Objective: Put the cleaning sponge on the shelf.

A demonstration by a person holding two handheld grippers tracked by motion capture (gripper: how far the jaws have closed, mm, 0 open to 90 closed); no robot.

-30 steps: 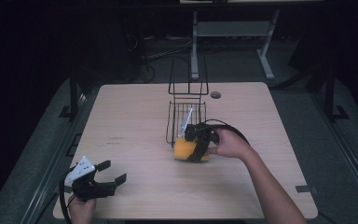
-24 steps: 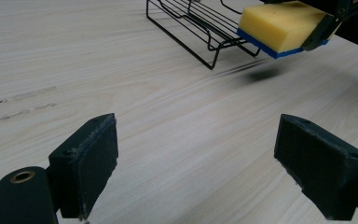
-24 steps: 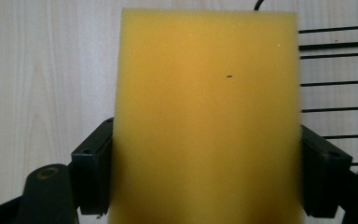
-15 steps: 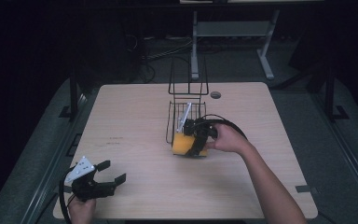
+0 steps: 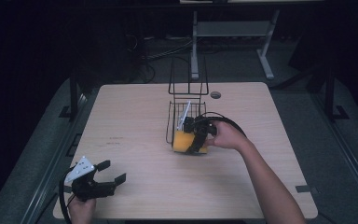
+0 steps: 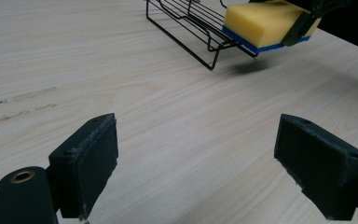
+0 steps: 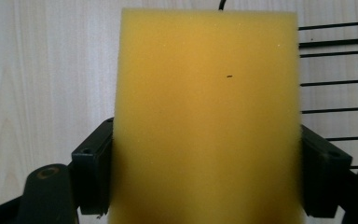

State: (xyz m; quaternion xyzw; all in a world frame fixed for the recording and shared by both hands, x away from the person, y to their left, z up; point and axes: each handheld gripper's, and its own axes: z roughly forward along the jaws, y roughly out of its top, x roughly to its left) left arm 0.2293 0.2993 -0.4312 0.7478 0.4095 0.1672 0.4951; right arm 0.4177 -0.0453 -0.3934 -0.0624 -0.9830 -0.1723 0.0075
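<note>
A yellow sponge [image 5: 184, 141] with a blue underside is clamped in my right gripper [image 5: 196, 139] at the front end of a black wire basket [image 5: 182, 113] in the middle of the table. Up close the sponge [image 7: 207, 116] sits between both black jaws of the right gripper [image 7: 205, 172]. From the left gripper view the sponge [image 6: 263, 22] hangs just above the tabletop beside the basket [image 6: 191, 25]. My left gripper [image 5: 107, 173] rests open near the table's front left corner, its jaws spread wide over bare wood [image 6: 193, 154].
The light wood table [image 5: 135, 121] has a round cable hole [image 5: 216, 94] at the back. The basket's tall wire handle [image 5: 188, 74] rises at its far end. A white metal stand [image 5: 233, 32] sits on the dark floor behind the table.
My right gripper has carried the sponge a little toward the basket's front end. The left gripper has stayed put.
</note>
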